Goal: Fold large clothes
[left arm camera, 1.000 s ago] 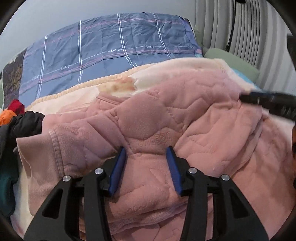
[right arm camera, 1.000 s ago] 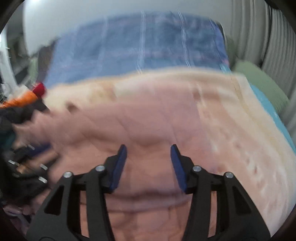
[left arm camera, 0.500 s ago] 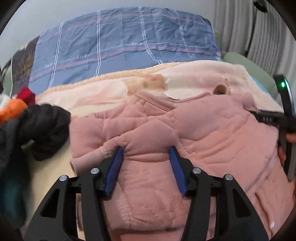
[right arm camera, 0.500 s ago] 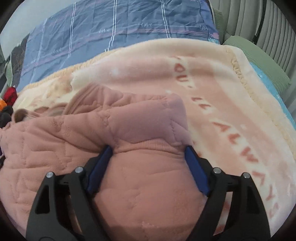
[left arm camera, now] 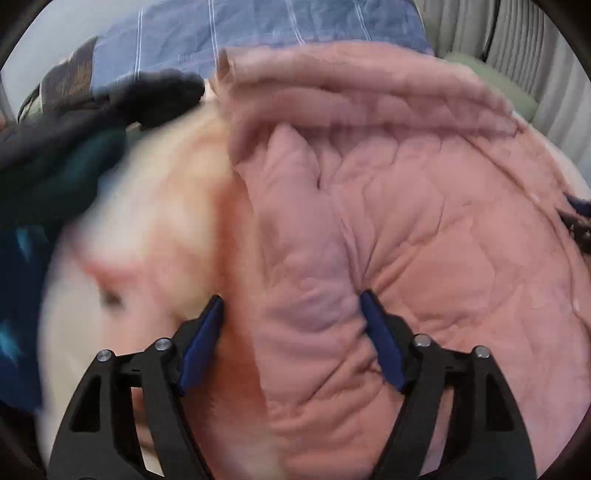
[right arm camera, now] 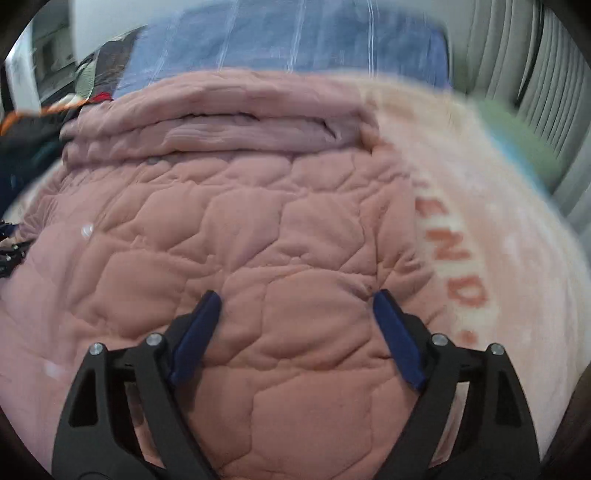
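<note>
The bed point(right arm camera: 509, 236) is covered with a cream and pink blanket point(right arm camera: 480, 206) that has large orange letters on it. On this blanket lies a pink quilted jacket point(right arm camera: 240, 236), folded over at its far end. At the head of the bed there is a blue checked cover point(left arm camera: 277, 33). On the left side a heap of dark clothes point(left arm camera: 66, 147) lies beside the jacket, blurred in both views.

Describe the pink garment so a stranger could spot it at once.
Start at the cream fleece blanket with orange lettering that covers the bed. On it lies the pink quilted jacket, its far edge folded into a thick roll. Dusty pink with stitched hexagon panels, it differs from the dark clothes pile beside it.
</note>
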